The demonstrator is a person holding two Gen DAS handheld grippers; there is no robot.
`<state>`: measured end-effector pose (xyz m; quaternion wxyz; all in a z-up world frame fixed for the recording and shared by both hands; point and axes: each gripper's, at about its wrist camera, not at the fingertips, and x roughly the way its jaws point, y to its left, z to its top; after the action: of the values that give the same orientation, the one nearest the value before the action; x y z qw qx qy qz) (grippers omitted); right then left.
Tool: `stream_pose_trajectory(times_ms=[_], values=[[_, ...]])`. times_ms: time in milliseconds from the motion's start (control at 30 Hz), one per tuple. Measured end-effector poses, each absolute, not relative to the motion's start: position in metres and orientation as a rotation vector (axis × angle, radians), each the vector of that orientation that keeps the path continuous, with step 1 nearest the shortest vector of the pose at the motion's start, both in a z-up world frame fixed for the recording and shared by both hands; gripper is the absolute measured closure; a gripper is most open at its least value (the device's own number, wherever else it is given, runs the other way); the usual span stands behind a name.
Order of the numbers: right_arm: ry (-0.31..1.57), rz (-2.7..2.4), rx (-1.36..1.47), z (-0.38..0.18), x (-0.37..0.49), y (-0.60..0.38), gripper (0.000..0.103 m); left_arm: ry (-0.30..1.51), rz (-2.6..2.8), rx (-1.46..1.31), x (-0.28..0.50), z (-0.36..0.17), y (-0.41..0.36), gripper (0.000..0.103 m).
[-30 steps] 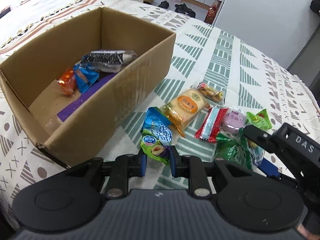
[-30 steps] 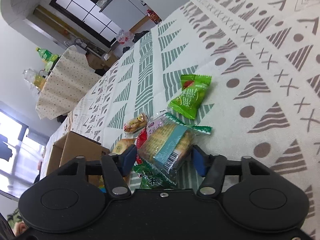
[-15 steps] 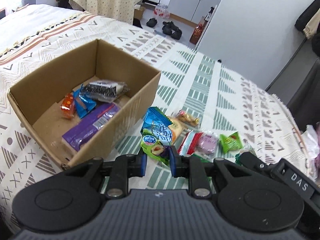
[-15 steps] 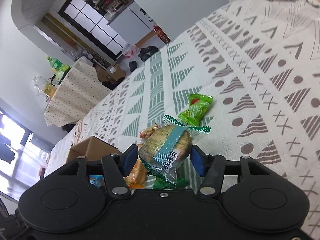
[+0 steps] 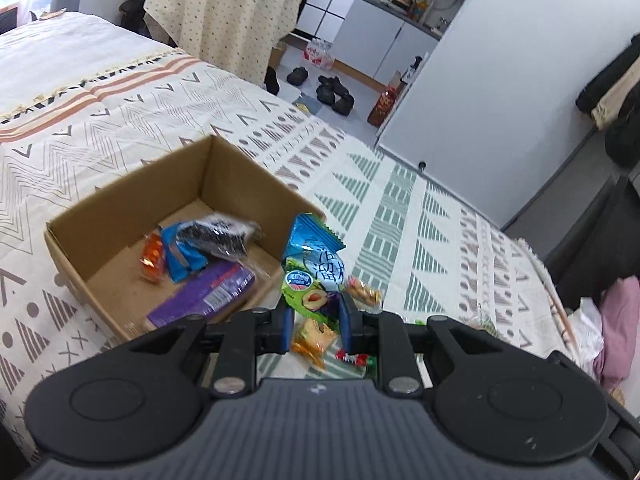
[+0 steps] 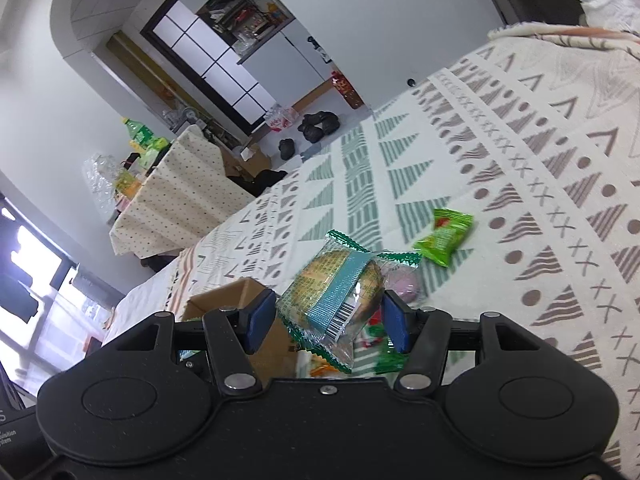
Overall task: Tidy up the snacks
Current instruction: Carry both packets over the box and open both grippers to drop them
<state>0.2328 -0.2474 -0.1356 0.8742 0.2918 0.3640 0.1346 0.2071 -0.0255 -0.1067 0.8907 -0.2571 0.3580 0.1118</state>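
My left gripper [image 5: 313,320] is shut on a blue and green snack packet [image 5: 312,268] and holds it in the air beside the near right corner of an open cardboard box [image 5: 92,200]. The box holds a purple bar [image 5: 204,300], a black packet [image 5: 218,236], a blue packet [image 5: 178,256] and an orange one [image 5: 154,256]. My right gripper [image 6: 326,324] is shut on a clear cracker packet with green edges [image 6: 334,300], lifted above the bed. The box corner [image 6: 224,300] shows behind it.
Loose snacks lie on the patterned bedspread [image 5: 400,220]: a small mixed candy bag [image 5: 362,290], an orange packet [image 5: 314,338], a green packet [image 6: 444,236] and a pink one [image 6: 404,284]. The bed's far edge drops to the floor with shoes [image 5: 332,92].
Both grippers have risen with their packets. The left packet now hangs near the box's corner and the box looks smaller. The right view has lifted away from the snack pile.
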Motion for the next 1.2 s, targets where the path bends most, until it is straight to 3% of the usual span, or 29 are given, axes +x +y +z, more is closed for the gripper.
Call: stream_pose_trajectory(times_ms=[933,1100,1200], values=[[0.767,0.418,0.555,-0.109,0.250,-0.138,0.047,0.774,0.427,-0.746,0.203,-0.106,0.085,0.081],[0.789,0.425,0.554,-0.113,0.253,-0.125,0.047,0.794,0.477,-0.789,0.200,-0.112,0.095,0.071],[0.804,0.435,0.559,-0.115,0.254,-0.118,0.047,0.790,0.517,-0.798,0.197,-0.112,0.099,0.058]])
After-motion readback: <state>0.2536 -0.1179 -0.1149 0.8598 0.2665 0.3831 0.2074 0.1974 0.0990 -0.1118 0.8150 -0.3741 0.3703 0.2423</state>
